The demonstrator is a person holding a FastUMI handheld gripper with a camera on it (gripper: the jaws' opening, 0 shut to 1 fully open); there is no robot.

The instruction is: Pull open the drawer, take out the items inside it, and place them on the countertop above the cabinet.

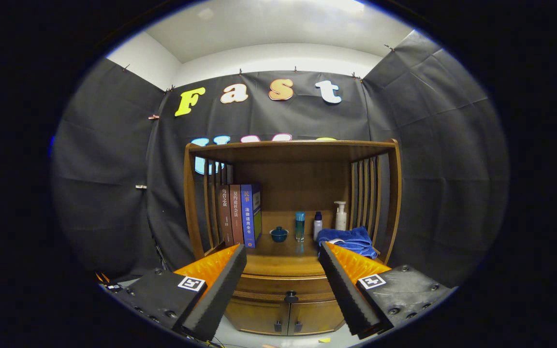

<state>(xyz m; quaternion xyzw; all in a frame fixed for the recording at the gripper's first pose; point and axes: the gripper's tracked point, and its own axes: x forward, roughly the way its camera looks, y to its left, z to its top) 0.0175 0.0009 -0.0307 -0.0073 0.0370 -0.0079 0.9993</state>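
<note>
Beyond the spread fingers of the gripper, the wooden cabinet's countertop bears three upright books, a small teal lidded bowl, a teal bottle, a white dark-capped bottle, a white pump bottle and a crumpled blue towel.

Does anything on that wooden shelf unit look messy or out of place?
Only the blue towel: it lies crumpled at the countertop's right end, beside upright bottles. The books stand straight, the drawer is closed, and the open gripper touches nothing.
</note>
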